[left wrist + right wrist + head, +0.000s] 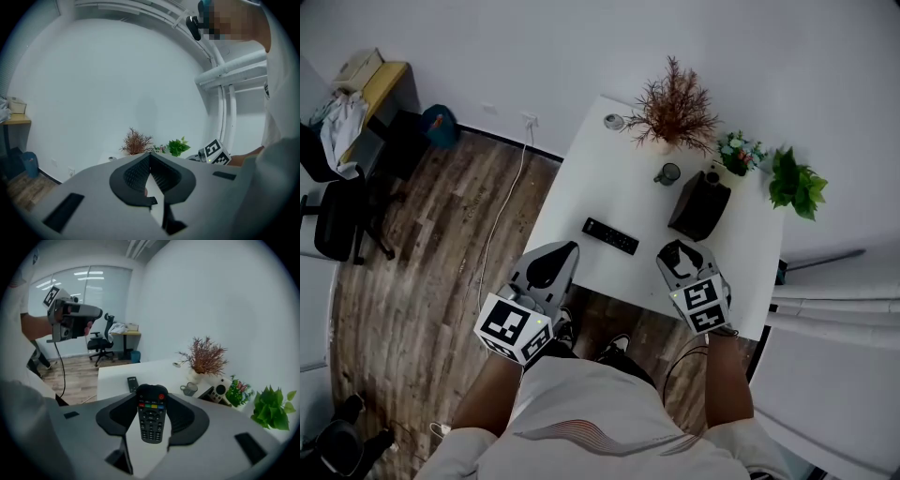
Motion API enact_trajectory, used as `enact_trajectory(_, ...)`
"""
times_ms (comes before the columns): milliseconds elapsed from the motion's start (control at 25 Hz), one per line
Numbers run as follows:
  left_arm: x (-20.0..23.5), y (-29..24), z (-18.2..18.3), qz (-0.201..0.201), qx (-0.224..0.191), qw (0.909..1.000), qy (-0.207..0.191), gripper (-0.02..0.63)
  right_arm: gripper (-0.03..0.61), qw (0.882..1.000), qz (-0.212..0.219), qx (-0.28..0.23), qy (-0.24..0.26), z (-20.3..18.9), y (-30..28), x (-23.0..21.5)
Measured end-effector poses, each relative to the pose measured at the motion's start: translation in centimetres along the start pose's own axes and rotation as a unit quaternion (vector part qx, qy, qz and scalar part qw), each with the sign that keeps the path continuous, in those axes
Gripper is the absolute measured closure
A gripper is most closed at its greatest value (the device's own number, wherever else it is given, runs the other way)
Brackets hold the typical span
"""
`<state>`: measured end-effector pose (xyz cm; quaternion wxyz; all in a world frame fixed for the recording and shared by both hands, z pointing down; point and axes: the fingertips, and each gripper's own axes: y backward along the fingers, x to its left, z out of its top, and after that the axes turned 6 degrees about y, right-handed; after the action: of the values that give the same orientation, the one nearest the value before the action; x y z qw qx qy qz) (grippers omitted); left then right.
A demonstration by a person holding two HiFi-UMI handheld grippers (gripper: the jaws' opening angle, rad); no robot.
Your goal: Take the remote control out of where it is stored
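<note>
Left tool (150, 154) closed, right tool (151, 394) gripping remote (151, 423)

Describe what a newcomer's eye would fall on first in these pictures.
The black remote control, with its row of coloured buttons, stands out first: it is clamped upright between the jaws of the right gripper, above the white table. A second remote lies flat on that table near the person's edge. A reddish dried plant stands at the far side by the wall.

White table (581, 187) set against the wall.
A black remote (610, 236), mug (667, 173), dark box (700, 206), dried plant (675, 108), flowerpot (739, 153) and green plant (795, 183) are laid on it.
</note>
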<state>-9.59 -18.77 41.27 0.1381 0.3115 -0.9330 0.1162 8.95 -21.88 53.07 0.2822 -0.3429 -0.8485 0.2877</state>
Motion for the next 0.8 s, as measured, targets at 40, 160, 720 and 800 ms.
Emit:
enact_trajectory(40, 0.1, 0.2, -0.1, 0.003, 0.0, 1.0, 0.002, 0.604, 0.374, 1.0, 0.01, 0.011, 0.016, -0.3, -0.4, 0.8)
enact_trajectory(160, 0.2, 1.0, -0.4, 0.01, 0.0, 0.9999, 0.005, 0.604, 0.374, 0.997, 0.029, 0.05, 0.057, -1.6, -1.7, 2.4)
enact_trajectory(720, 0.3, 1.0, -1.2, 0.011, 0.009, 0.9998, 0.012, 0.604, 0.374, 0.973, 0.116, 0.194, 0.052, -8.0, -7.8, 2.6)
enact_trajectory(800, 0.5, 0.7, -1.4, 0.009, 0.013, 0.9998, 0.012, 0.606, 0.374, 0.966, 0.131, 0.216, 0.048, -8.8, -8.6, 2.4)
